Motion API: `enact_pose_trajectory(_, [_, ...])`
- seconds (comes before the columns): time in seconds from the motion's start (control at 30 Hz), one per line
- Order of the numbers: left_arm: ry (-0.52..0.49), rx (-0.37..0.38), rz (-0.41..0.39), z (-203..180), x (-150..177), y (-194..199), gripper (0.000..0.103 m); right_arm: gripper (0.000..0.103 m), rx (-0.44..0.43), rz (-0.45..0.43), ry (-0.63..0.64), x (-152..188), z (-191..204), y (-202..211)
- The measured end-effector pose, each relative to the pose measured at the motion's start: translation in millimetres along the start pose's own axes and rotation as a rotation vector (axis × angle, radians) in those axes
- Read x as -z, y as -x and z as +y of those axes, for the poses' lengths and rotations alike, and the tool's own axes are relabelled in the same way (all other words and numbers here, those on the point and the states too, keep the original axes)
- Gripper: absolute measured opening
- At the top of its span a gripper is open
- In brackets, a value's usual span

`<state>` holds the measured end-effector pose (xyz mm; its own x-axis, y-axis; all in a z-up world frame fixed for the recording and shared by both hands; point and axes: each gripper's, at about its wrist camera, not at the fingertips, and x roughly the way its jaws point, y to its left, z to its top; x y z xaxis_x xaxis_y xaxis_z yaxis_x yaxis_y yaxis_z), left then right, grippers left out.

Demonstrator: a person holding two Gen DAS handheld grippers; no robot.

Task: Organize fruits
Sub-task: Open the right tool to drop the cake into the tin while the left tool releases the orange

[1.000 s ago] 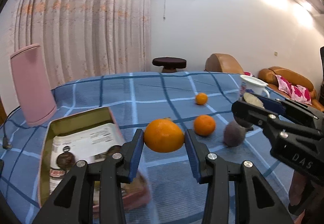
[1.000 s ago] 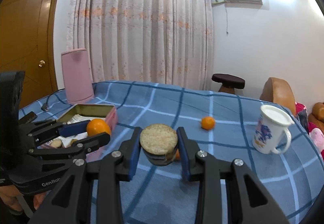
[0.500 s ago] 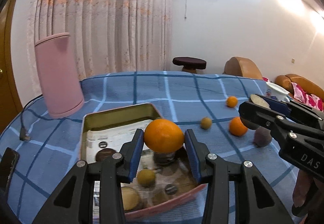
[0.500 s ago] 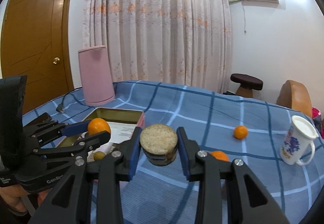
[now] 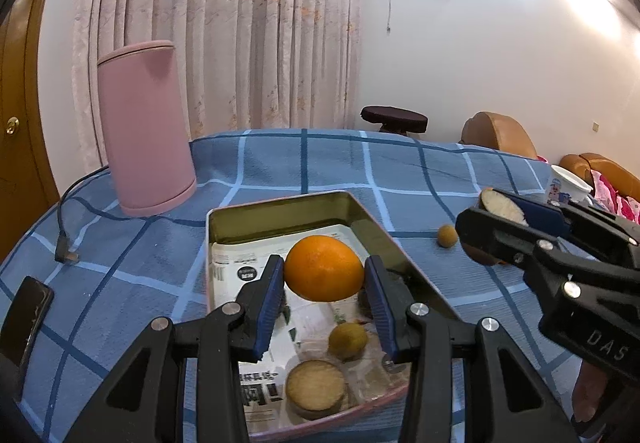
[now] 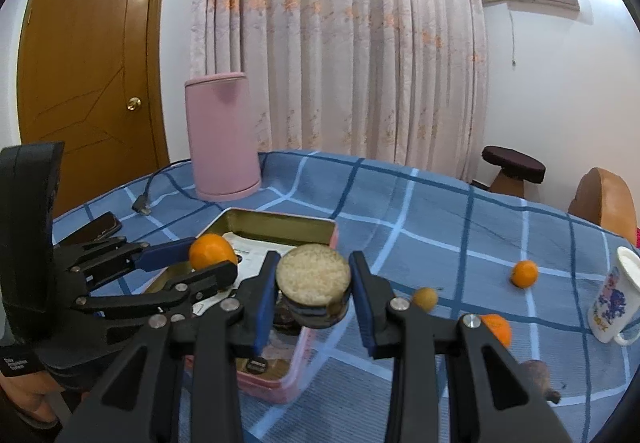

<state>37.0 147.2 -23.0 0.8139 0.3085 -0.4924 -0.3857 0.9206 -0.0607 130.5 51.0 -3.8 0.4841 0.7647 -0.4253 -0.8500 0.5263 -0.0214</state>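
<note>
My left gripper (image 5: 325,275) is shut on a large orange (image 5: 324,269) and holds it above the open tin box (image 5: 280,209), which is lined with printed paper. A small yellow-brown fruit (image 5: 347,340) and a cut brown piece (image 5: 316,389) lie in the box. My right gripper (image 6: 313,285) is shut on a cut, dark-skinned fruit piece (image 6: 313,281) with a pale rough top, held over the box's right edge (image 6: 320,233). The left gripper with the orange (image 6: 212,251) shows at left in the right wrist view.
A pink cylinder (image 5: 144,127) stands behind the box, with a cable plug (image 5: 66,253) and a phone (image 5: 24,317) at left. On the blue checked cloth lie two oranges (image 6: 524,273), a small round fruit (image 6: 425,298), a dark fruit (image 6: 536,373) and a white mug (image 6: 612,301).
Both grippers have moved left with their loads, from over the loose fruits to the tin box. The orange now hangs over the box's middle.
</note>
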Motion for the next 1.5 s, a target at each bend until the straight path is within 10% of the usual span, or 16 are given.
enact_pose_trajectory(1.03, [0.068, -0.052, 0.076, 44, -8, -31, 0.044, 0.039, -0.075, 0.147, 0.037, 10, 28, -66])
enact_pose_trajectory(1.13, [0.085, -0.062, 0.088, 48, -8, -32, 0.045, 0.05, -0.08, 0.164, 0.028, 11, 27, -68])
enact_pose_trajectory(1.2, [0.085, -0.053, 0.085, 46, -9, -28, 0.049, 0.082, -0.077, 0.151, 0.02, 11, 25, -65])
enact_pose_trajectory(1.33, [0.068, -0.055, 0.053, 37, -13, -18, 0.07, 0.082, -0.032, 0.122, 0.042, 13, 24, -51])
enact_pose_trajectory(1.5, [0.029, -0.029, 0.044, 15, -14, -13, 0.07, 0.082, 0.064, 0.1, 0.023, 19, -3, -24])
